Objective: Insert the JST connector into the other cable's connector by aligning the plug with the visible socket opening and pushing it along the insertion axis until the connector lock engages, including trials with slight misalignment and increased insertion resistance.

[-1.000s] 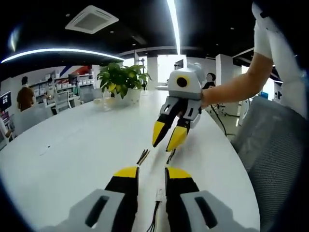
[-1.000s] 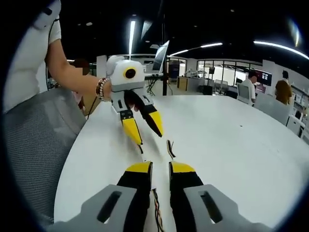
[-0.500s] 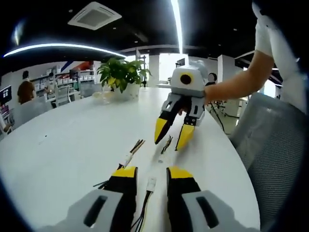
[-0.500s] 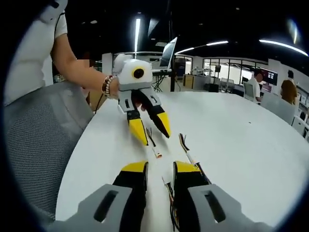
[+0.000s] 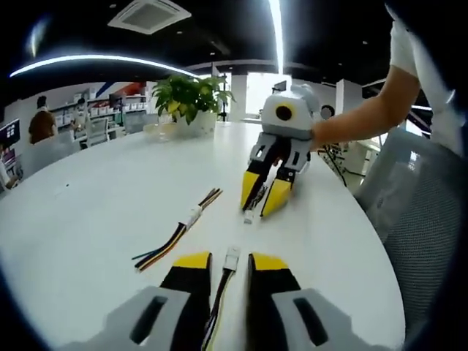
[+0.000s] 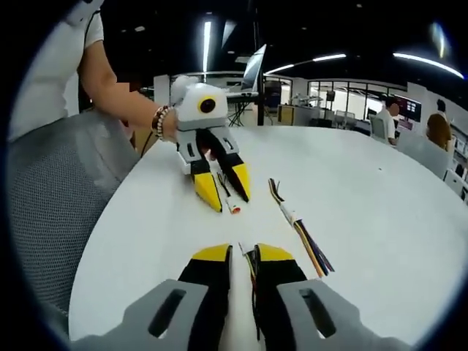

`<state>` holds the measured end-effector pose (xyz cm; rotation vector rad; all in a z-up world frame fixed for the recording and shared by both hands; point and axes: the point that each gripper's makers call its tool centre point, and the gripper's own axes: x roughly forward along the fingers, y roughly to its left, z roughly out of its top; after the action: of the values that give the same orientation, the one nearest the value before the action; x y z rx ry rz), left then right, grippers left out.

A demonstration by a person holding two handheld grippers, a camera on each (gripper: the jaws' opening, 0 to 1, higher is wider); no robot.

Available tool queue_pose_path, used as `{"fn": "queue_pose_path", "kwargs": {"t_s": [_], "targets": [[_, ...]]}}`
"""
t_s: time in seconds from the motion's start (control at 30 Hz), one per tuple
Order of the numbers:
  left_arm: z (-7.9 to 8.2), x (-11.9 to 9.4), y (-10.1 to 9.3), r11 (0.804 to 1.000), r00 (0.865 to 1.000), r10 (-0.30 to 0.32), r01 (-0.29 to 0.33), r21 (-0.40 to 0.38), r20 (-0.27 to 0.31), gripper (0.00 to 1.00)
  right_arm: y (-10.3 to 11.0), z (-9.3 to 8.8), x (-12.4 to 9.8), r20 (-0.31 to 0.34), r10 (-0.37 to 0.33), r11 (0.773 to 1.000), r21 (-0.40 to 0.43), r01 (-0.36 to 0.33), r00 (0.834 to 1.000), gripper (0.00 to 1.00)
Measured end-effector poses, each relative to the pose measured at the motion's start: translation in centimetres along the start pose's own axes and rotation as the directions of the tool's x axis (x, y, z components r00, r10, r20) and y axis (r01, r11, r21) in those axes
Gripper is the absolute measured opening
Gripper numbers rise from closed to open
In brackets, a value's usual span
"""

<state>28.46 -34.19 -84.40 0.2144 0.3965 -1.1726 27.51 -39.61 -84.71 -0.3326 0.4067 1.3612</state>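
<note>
A thin multi-wire cable with a white JST connector (image 5: pixel 232 256) pokes out between the yellow tips of my left gripper (image 5: pixel 229 262), which is shut on it just above the white table (image 5: pixel 88 219). Facing it, my right gripper (image 5: pixel 263 197) is shut on a second cable whose small white connector (image 5: pixel 248 216) hangs at its tips. In the right gripper view, that gripper (image 6: pixel 242 254) pinches its wires (image 6: pixel 249 265). There the left gripper (image 6: pixel 223 191) holds its connector (image 6: pixel 232 207) low over the table. The two connectors are apart.
A third cable with coloured wires (image 5: pixel 179 230) (image 6: pixel 296 227) lies loose on the table beside the grippers. A potted plant (image 5: pixel 186 99) stands at the far end. A grey mesh chair (image 5: pixel 420 219) and a person's arm (image 5: pixel 358 124) are at the table's edge.
Both pairs of jaws have narrowed onto their cables. The grippers have drawn back a little, and the loose third cable now shows more fully.
</note>
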Motion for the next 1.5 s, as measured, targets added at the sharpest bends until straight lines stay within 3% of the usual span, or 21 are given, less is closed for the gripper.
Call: {"fn": "queue_pose_path", "kwargs": {"t_s": [0.33,0.63,0.77,0.8,0.9,1.1,1.27,1.5], "targets": [[0.1,0.5,-0.1,0.999,0.999,-0.031,0.031,0.022,0.007,0.01,-0.1,0.0,0.2,0.021,-0.021,1.0,-0.006,0.021,1.0,0.05],[0.3,0.7,0.0,0.996,0.998,-0.061,0.06,0.062,0.015,0.0,0.0,0.0,0.1,0.06,-0.031,0.999,0.013,0.031,0.998,0.04],[0.4,0.7,-0.2,0.995,0.997,-0.071,0.071,0.071,0.0,0.0,0.1,0.0,0.1,0.044,-0.035,0.999,0.006,0.035,0.998,0.04],[0.4,0.7,-0.3,0.994,0.997,-0.074,0.074,0.076,-0.006,0.0,0.7,0.0,0.1,0.046,-0.006,0.998,0.064,0.003,0.999,0.04],[1.2,0.4,-0.5,0.996,0.997,-0.077,0.076,0.055,0.025,0.0,0.4,0.0,0.0,0.033,-0.019,0.999,0.051,0.017,0.999,0.04],[2.2,0.1,-1.0,0.994,0.996,-0.087,0.084,0.075,0.033,0.0,0.7,2.2,-0.4,0.07,-0.028,0.999,0.02,0.027,0.997,0.03],[2.6,0.2,-1.6,0.991,0.995,-0.096,0.093,0.097,0.034,0.0,0.9,3.9,-0.1,0.062,-0.029,0.999,-0.035,0.031,0.998,0.03],[2.9,0.4,-2.1,0.988,0.994,-0.106,0.102,0.114,0.033,0.0,1.2,3.4,0.6,0.017,-0.024,0.998,-0.058,0.025,1.0,0.02]]}}
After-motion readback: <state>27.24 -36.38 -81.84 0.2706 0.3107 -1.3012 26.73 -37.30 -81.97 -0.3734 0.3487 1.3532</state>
